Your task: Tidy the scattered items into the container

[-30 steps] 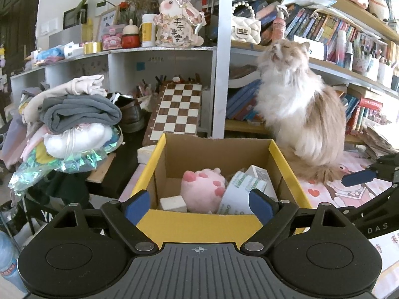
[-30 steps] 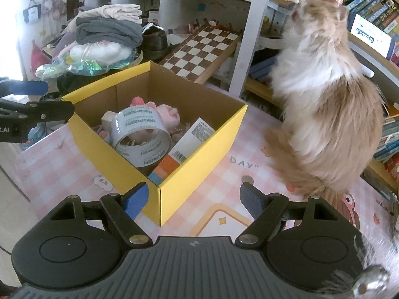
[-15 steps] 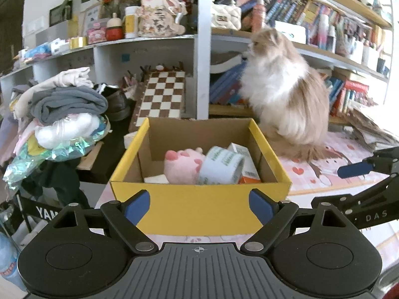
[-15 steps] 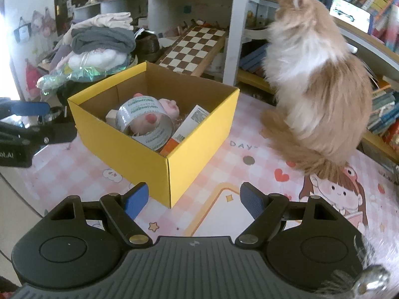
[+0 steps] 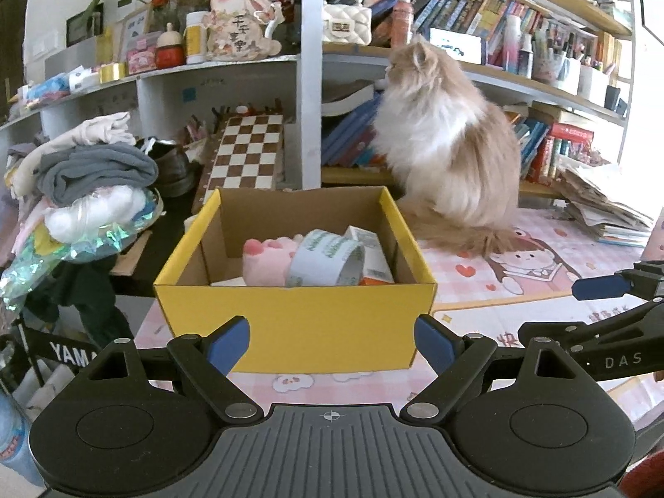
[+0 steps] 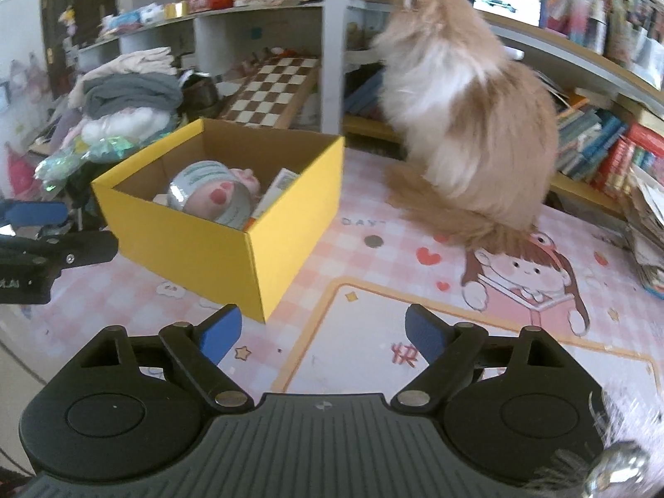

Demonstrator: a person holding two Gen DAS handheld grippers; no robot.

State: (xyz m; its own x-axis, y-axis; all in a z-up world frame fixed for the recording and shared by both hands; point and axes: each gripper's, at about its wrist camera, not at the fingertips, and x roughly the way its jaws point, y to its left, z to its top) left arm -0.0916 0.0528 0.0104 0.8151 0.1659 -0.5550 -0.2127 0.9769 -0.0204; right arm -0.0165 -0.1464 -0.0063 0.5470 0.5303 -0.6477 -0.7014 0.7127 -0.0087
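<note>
Pink mat (image 6: 415,299) (cat (image 6: 469,124) perhaps blurred) bears yellow box (image 5: 294,323); both grippers' fingers wide, empty

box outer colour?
Yellow outside, brown cardboard inside; the box shows best in the right wrist view.

From my end I count one yellow box (image 5: 296,323), one tape roll (image 5: 325,258), one pink paw plush (image 5: 265,259), one small carton (image 5: 371,251), one cat (image 5: 448,145), one chessboard (image 5: 247,151), and two grippers, left gripper (image 5: 332,342) and right gripper (image 6: 323,334).
</note>
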